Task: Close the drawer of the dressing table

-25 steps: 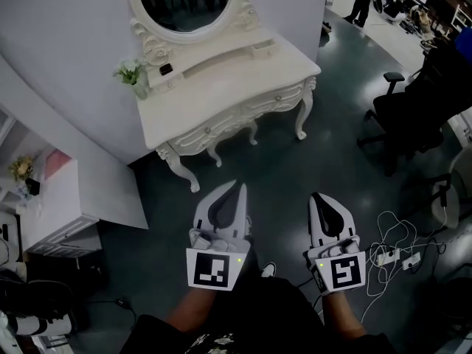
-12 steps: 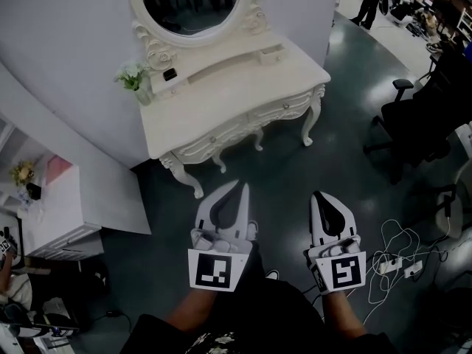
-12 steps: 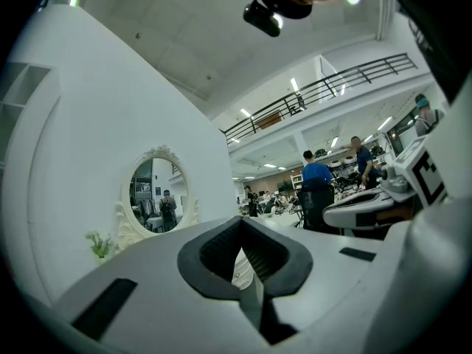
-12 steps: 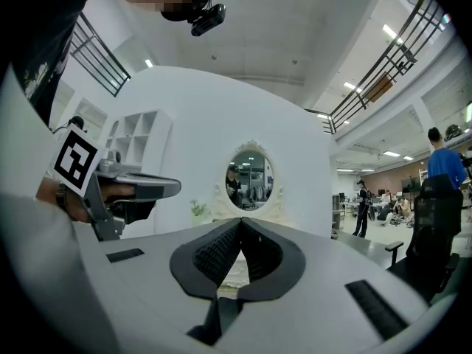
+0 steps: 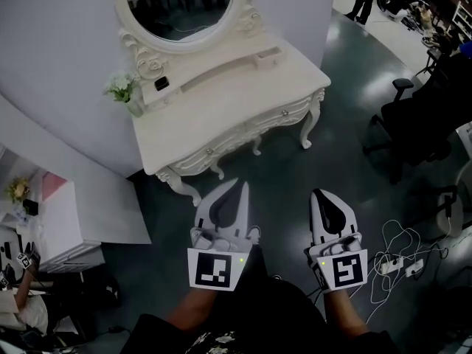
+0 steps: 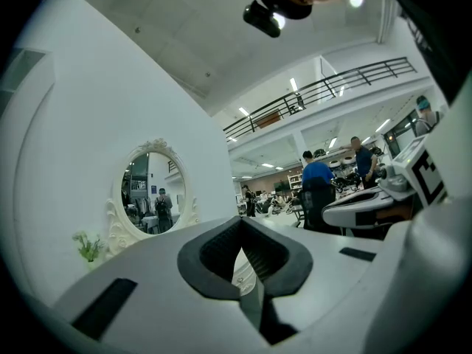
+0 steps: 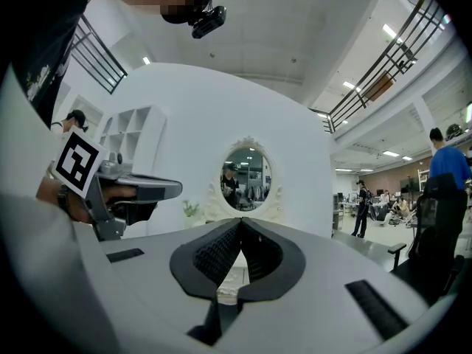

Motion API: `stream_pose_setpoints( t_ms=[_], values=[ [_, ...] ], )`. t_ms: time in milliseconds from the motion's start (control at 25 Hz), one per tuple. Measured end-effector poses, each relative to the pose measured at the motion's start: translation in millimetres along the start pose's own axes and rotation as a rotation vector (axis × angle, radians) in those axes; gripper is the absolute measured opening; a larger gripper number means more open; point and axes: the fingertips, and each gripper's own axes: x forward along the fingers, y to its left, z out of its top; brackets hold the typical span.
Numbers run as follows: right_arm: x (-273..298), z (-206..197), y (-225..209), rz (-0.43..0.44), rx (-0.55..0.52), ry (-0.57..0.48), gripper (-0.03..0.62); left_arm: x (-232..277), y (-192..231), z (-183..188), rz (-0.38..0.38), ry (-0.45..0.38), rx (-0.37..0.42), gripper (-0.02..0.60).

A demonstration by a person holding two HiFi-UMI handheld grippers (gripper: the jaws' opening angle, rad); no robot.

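Both left gripper (image 5: 239, 187) and right gripper (image 5: 318, 196) — fingers together, empty — face carved dressing table (image 5: 221, 103).

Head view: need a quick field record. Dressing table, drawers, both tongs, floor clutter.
dressing table: white, carved legs, ahead of both tongs
mirror: oval, at the table's back
on top: small plant at the left end, small dark item beside it
small upper drawer: right end, looks pulled out a little
front drawers: look shut
left tongs: shut, empty, short of the table
right tongs: shut, empty, short of the table
floor at right: office chair, cables
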Motion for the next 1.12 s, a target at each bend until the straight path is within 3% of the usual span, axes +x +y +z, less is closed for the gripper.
stream_pose_setpoints(
  t_ms=[480,840,1120],
  values=[
    [69,12,-23,-0.102,-0.014,0.003,-0.001,69,49,1,-0.070,-0.032,-0.019,0.003],
    [113,15,-34,-0.153,-0.030,-0.030,-0.002,111,80,-3,-0.123,-0.045,-0.018,0.003],
    [130,10,-43,-0.173,-0.046,0.001,0.000,131,92,-5,-0.150,-0.057,-0.025,0.003]
  ],
)
